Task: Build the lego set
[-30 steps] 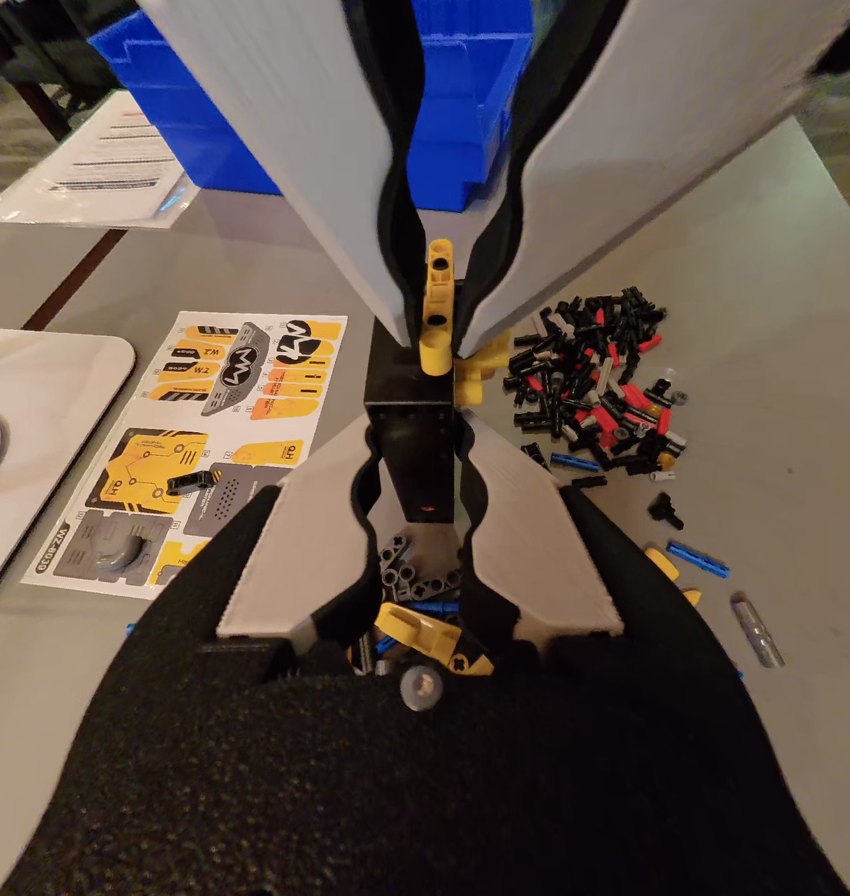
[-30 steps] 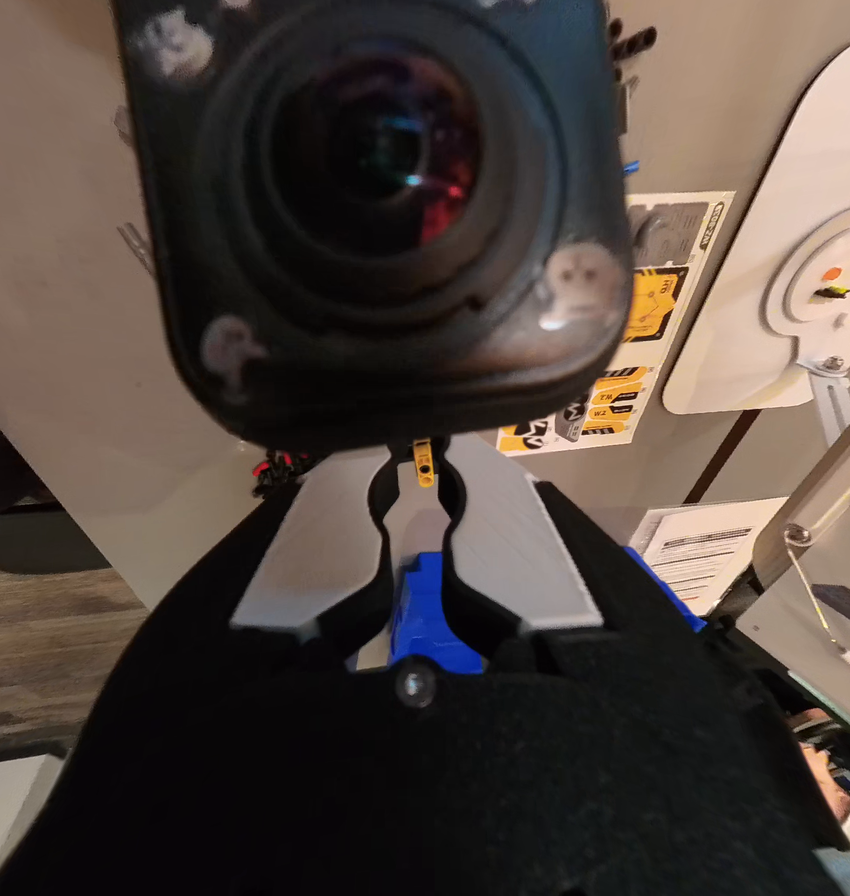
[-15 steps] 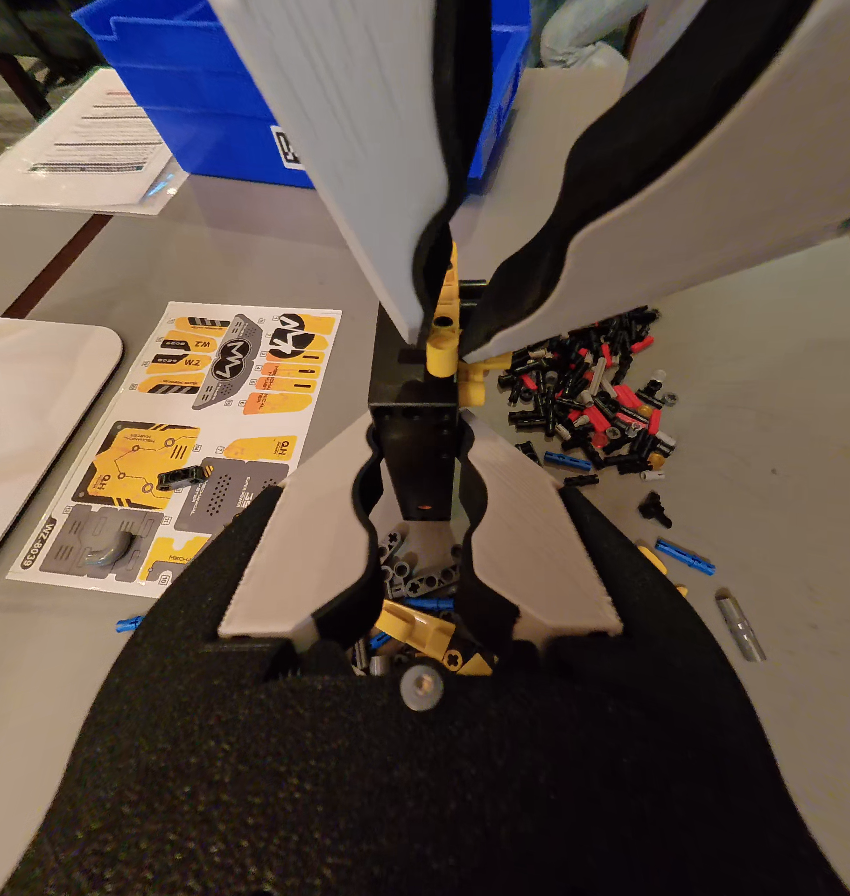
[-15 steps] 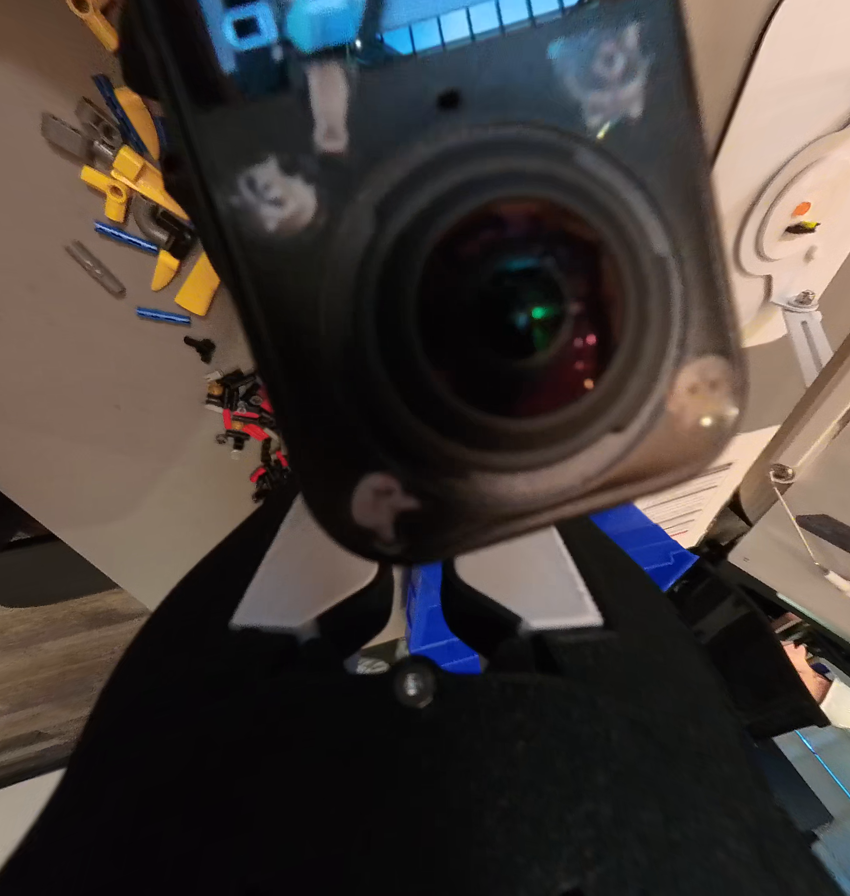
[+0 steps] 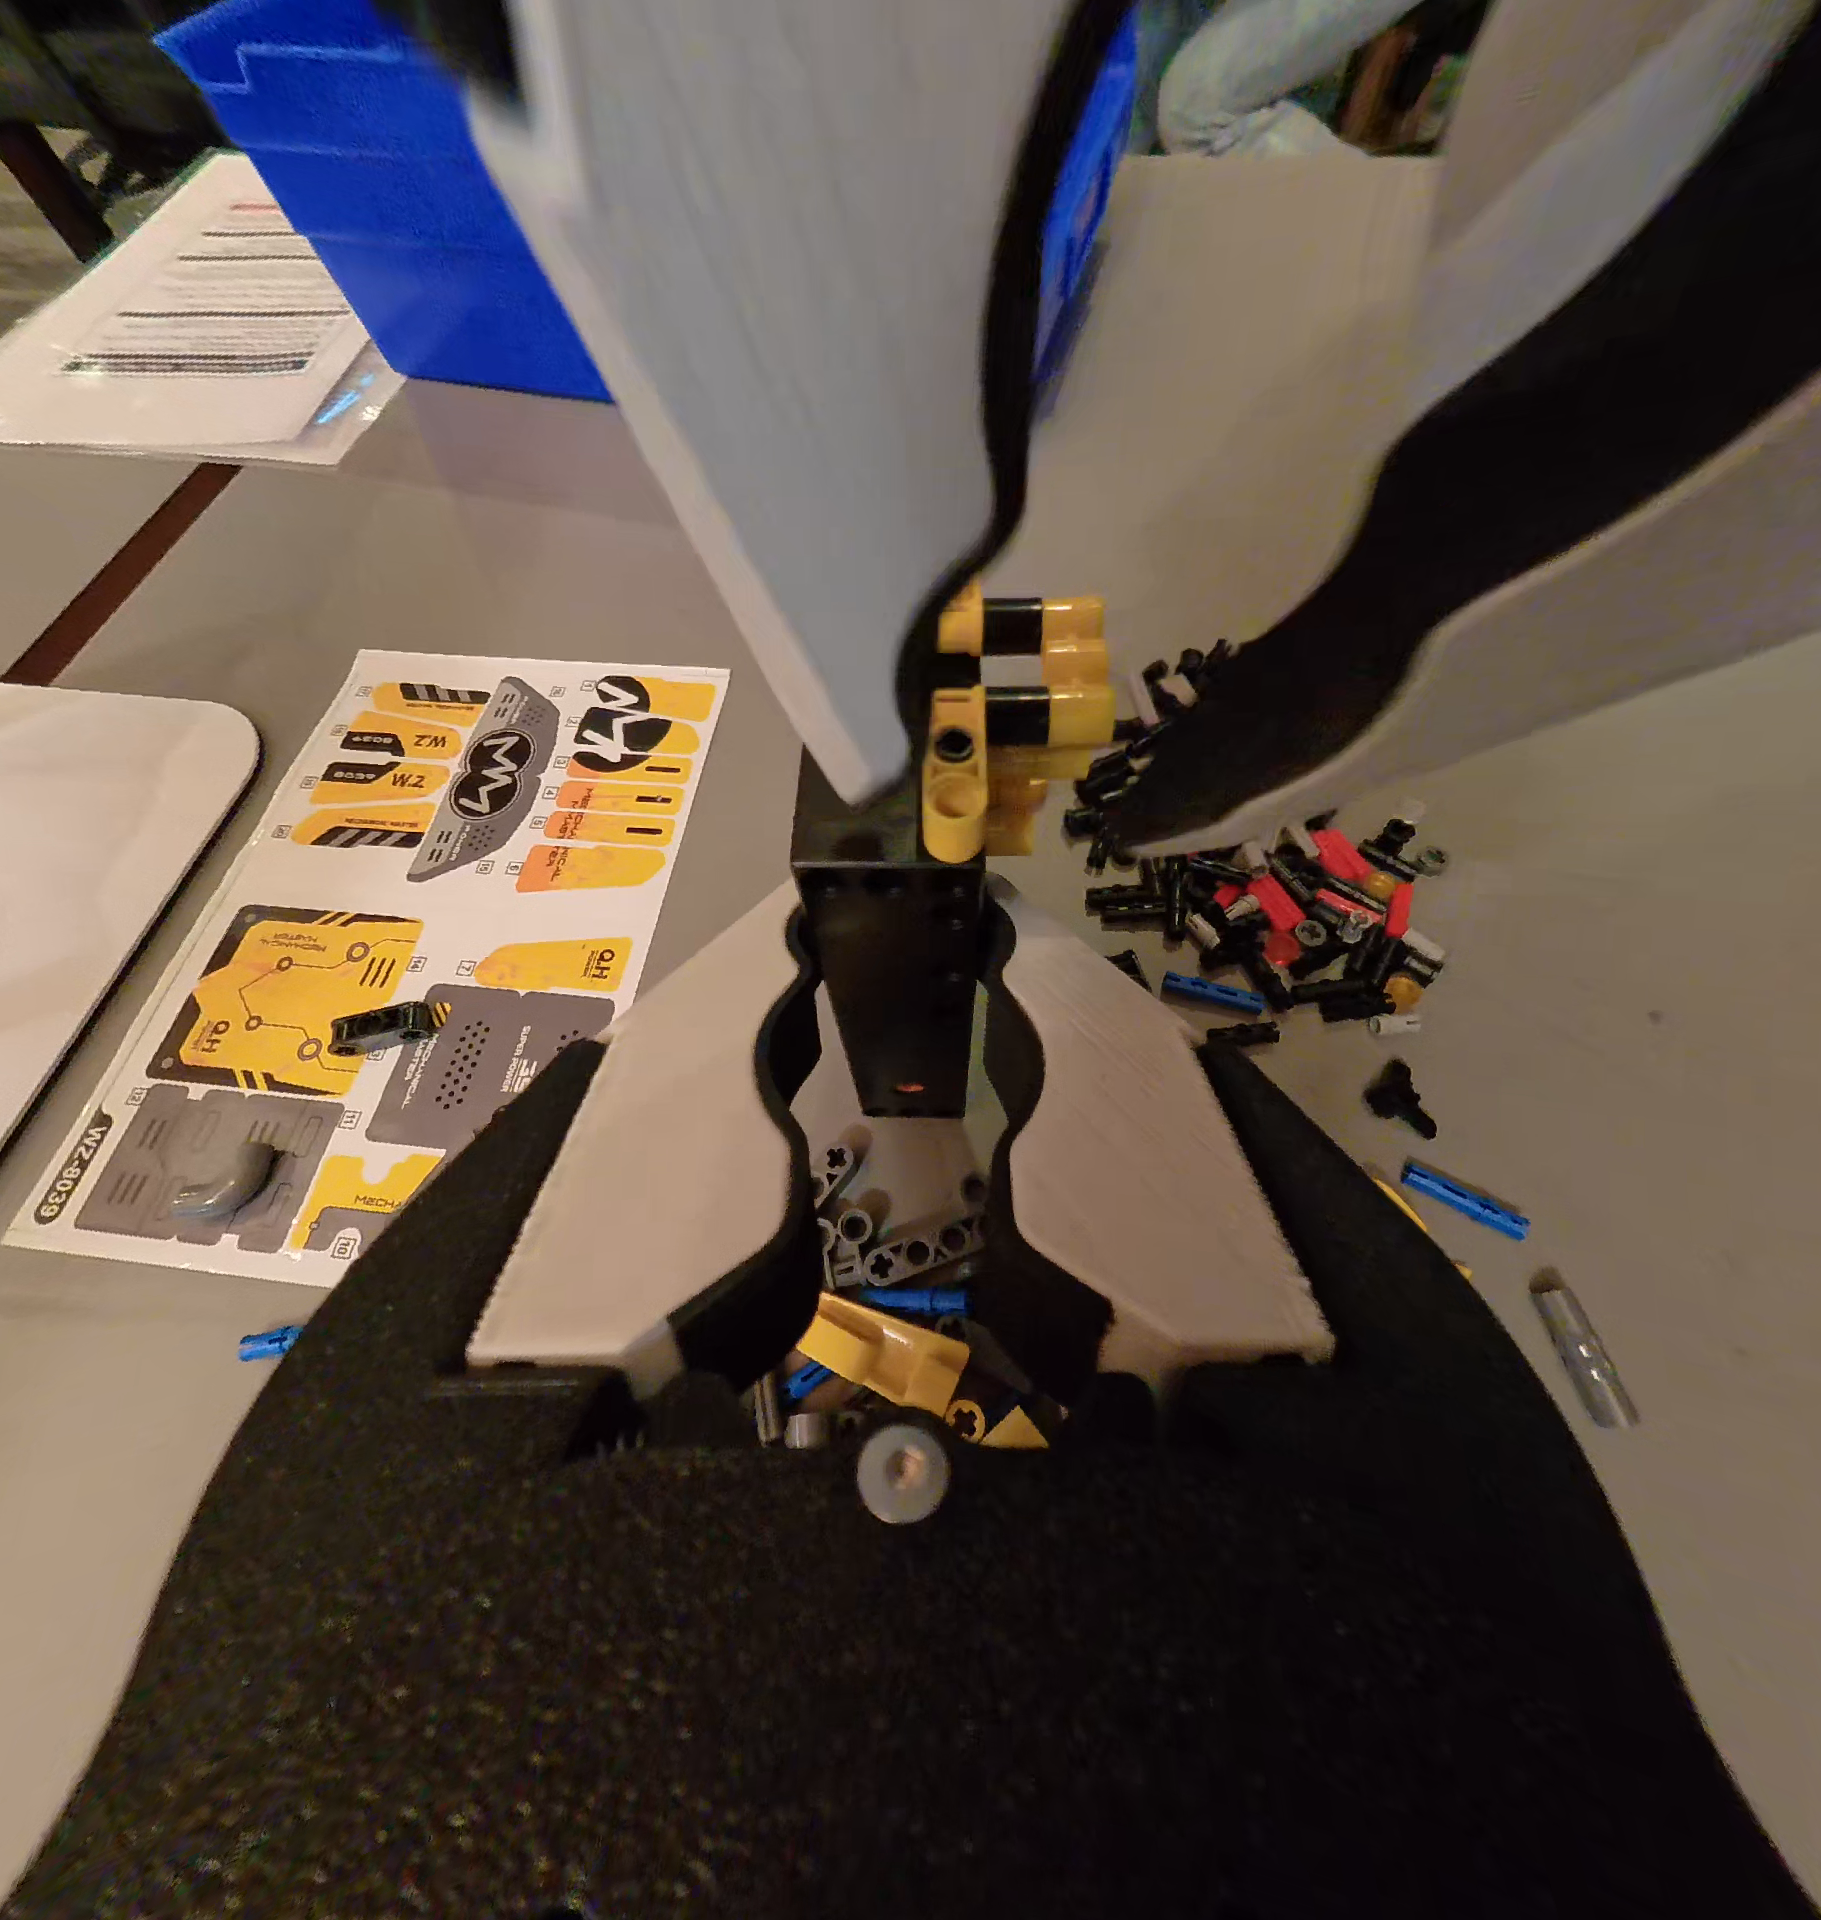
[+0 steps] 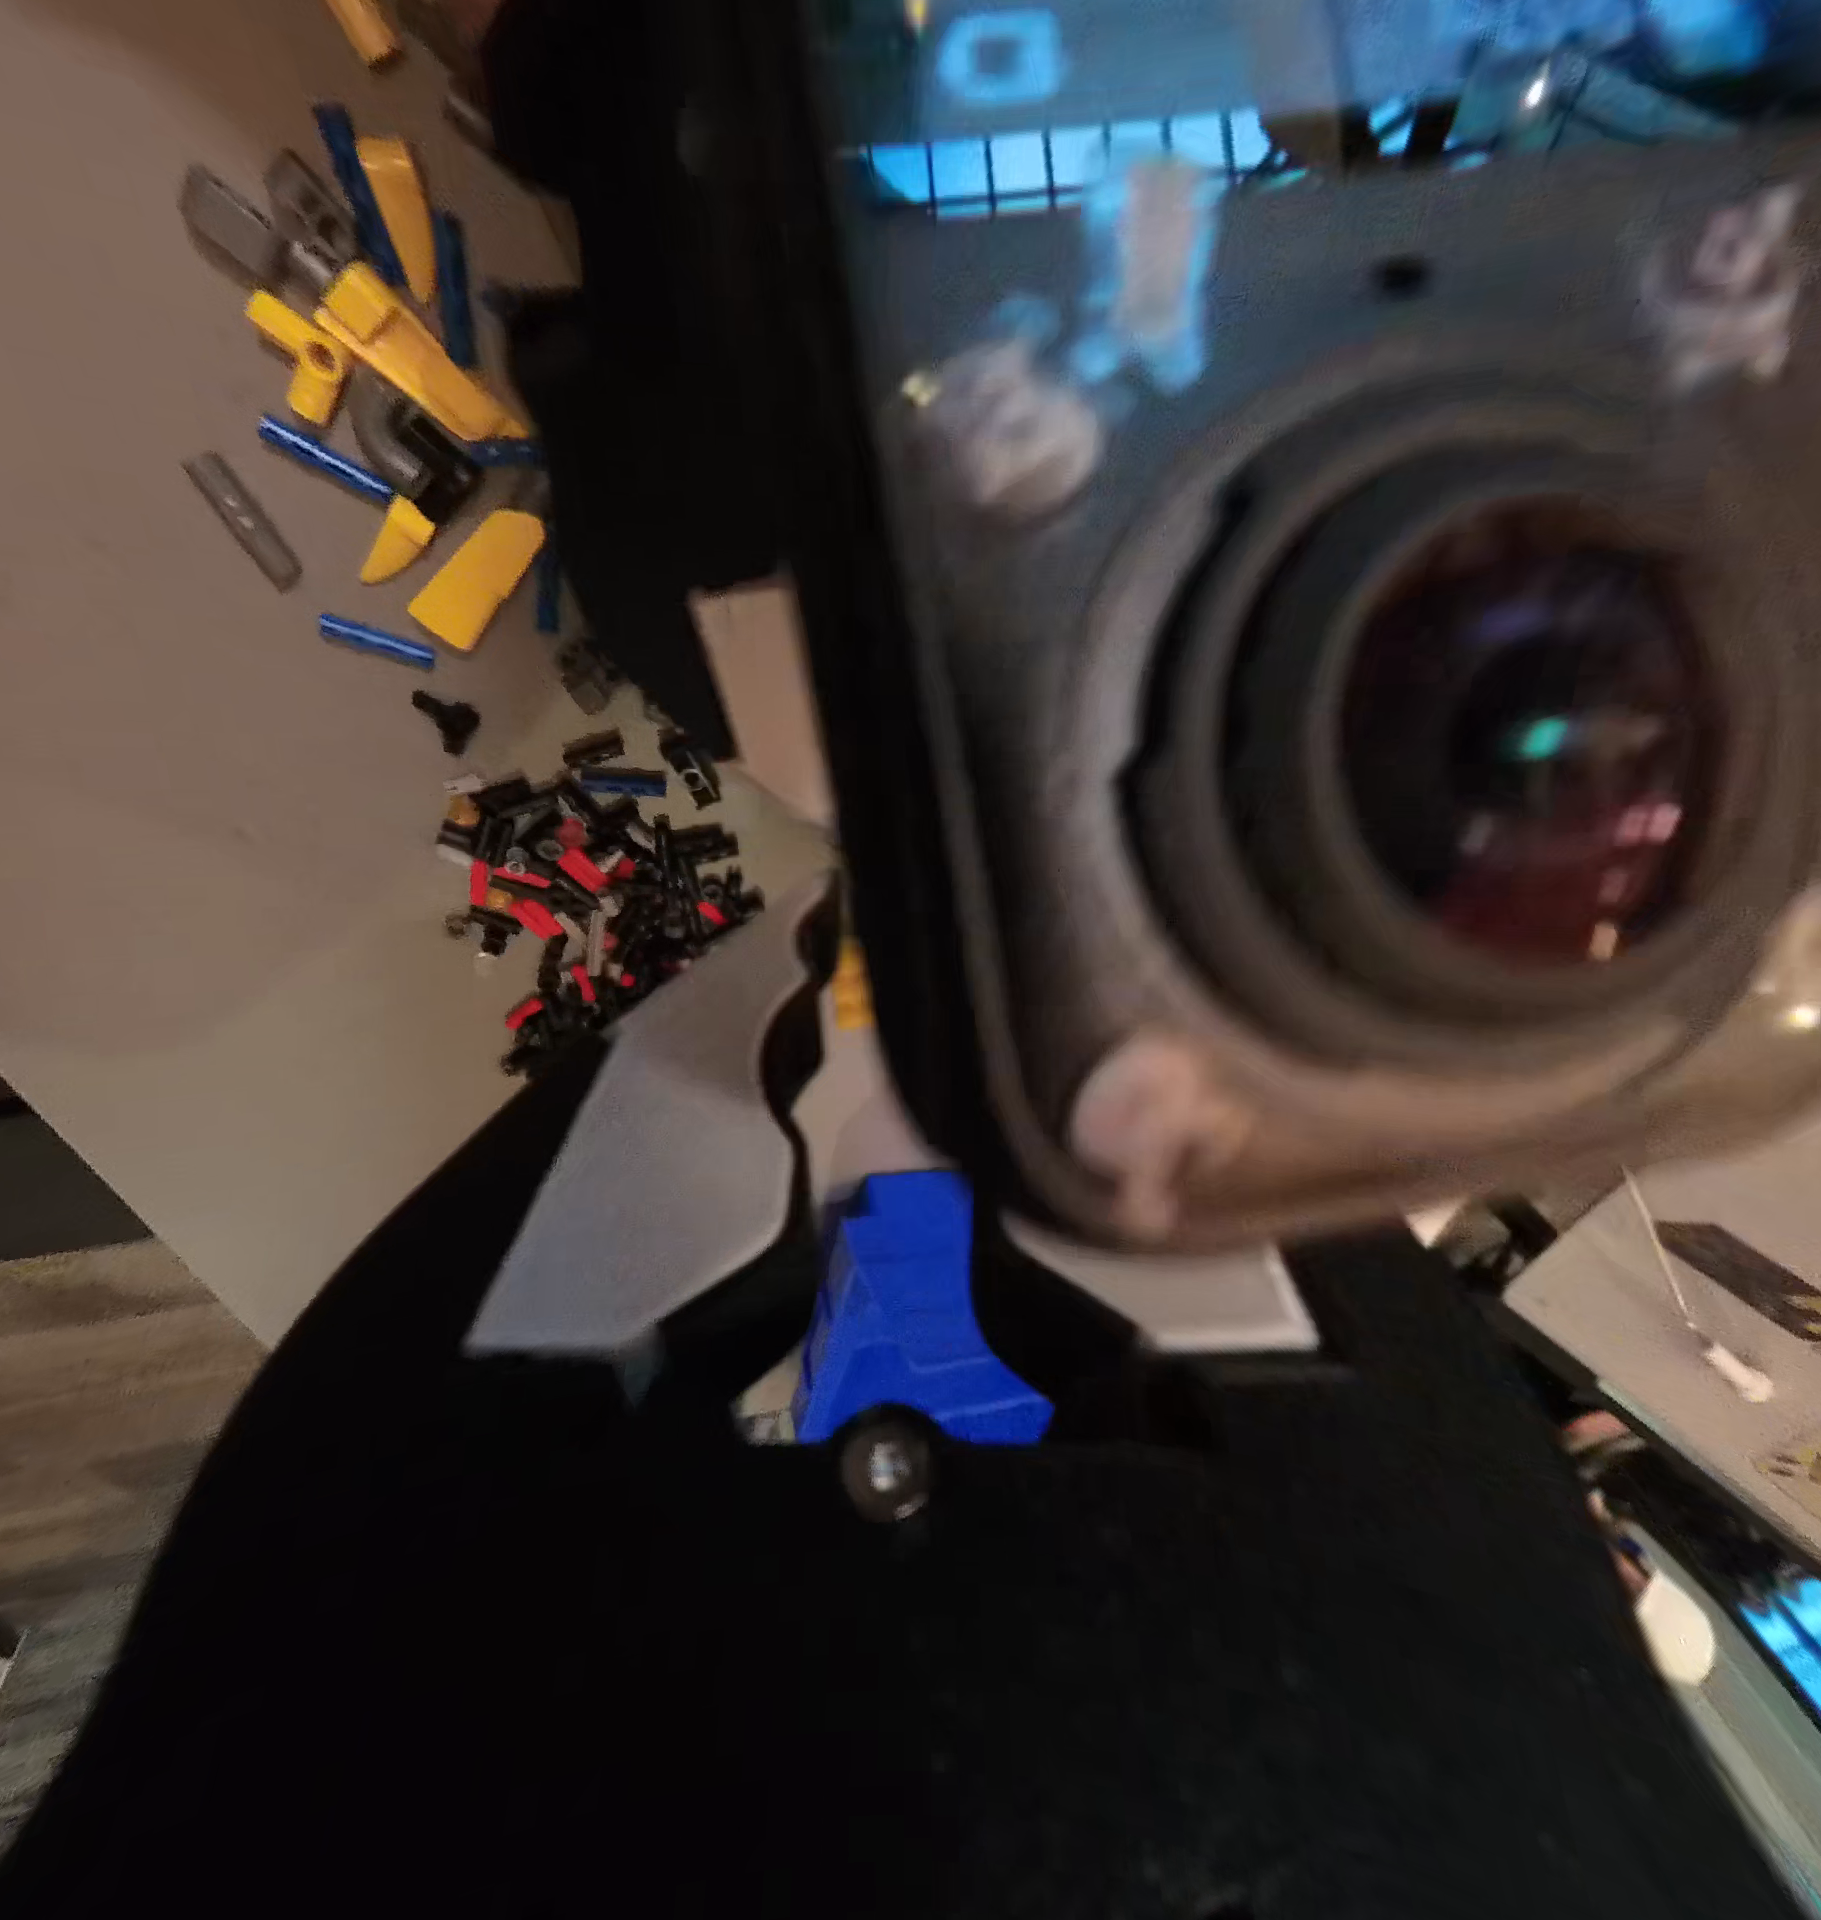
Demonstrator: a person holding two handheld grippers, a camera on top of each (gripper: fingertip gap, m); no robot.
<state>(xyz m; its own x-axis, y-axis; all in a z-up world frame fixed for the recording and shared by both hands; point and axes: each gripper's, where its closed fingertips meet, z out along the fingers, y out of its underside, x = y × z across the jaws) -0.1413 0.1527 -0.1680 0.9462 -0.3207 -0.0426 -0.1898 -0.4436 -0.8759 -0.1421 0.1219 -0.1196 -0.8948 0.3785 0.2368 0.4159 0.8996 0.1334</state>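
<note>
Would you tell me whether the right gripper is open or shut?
Open. In the left wrist view, the right gripper has its fingers spread wide, one beside the yellow assembly, the other well clear.

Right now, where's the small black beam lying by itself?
In the left wrist view, the black beam lies left of the left gripper, on the sticker sheet.

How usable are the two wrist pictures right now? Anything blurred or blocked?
Left wrist view: near field sharp, the left gripper shut on the black block, sticker sheet crisp; the right gripper above is motion-smeared. Right wrist view: soft all over, the other rig's camera fills most of the frame, out of focus; loose parts are only roughly readable.
</note>
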